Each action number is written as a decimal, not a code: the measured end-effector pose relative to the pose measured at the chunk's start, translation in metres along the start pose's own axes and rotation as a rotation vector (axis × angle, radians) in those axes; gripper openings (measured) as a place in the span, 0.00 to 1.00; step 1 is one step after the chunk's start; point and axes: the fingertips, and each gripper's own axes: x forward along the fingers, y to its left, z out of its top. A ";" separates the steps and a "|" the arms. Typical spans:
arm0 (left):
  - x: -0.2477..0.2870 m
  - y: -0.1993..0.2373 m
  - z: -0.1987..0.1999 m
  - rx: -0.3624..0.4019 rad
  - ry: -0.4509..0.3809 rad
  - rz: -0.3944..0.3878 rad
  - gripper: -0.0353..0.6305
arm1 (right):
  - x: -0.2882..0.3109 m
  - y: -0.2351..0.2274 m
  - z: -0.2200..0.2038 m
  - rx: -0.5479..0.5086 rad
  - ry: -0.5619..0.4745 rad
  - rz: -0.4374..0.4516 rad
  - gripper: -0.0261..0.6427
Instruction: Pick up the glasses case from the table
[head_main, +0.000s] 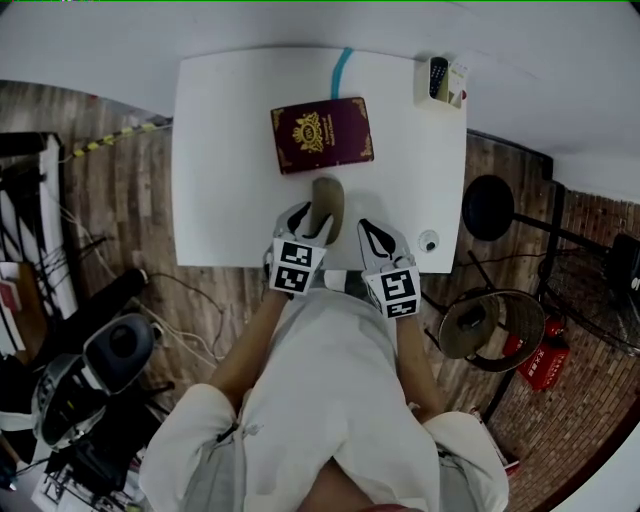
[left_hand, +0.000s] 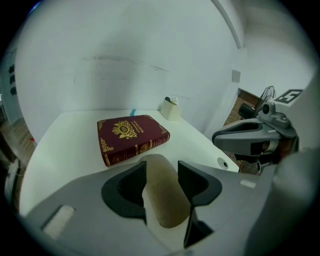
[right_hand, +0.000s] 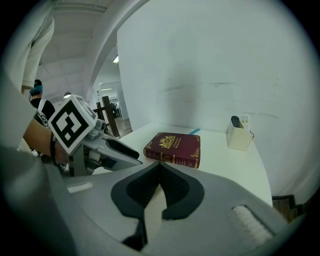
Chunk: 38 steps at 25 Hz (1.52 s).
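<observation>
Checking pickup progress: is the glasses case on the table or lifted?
On the table. The glasses case lies flat on the white table, showing between the left gripper and its parted fingers.

One white table (head_main: 215, 140). On it: one maroon book (head_main: 322, 134) with a gold crest, one tan glasses case (head_main: 328, 197), one small white holder (head_main: 425, 98) with one black remote control (head_main: 438, 76) inside, one strip of teal tape (head_main: 342, 70), and one small round fitting (head_main: 428, 241). Two handheld grippers: the left gripper (left_hand: 161, 167) and the right gripper (right_hand: 159, 170).
</observation>
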 end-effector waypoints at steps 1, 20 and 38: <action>0.004 0.000 -0.003 -0.006 0.014 0.007 0.39 | 0.001 -0.002 0.000 -0.002 0.001 0.006 0.05; 0.053 -0.001 -0.043 -0.111 0.182 0.116 0.67 | 0.003 -0.041 -0.019 -0.011 0.063 0.122 0.05; 0.066 -0.012 -0.052 -0.138 0.227 0.058 0.64 | -0.001 -0.050 -0.021 -0.002 0.062 0.101 0.05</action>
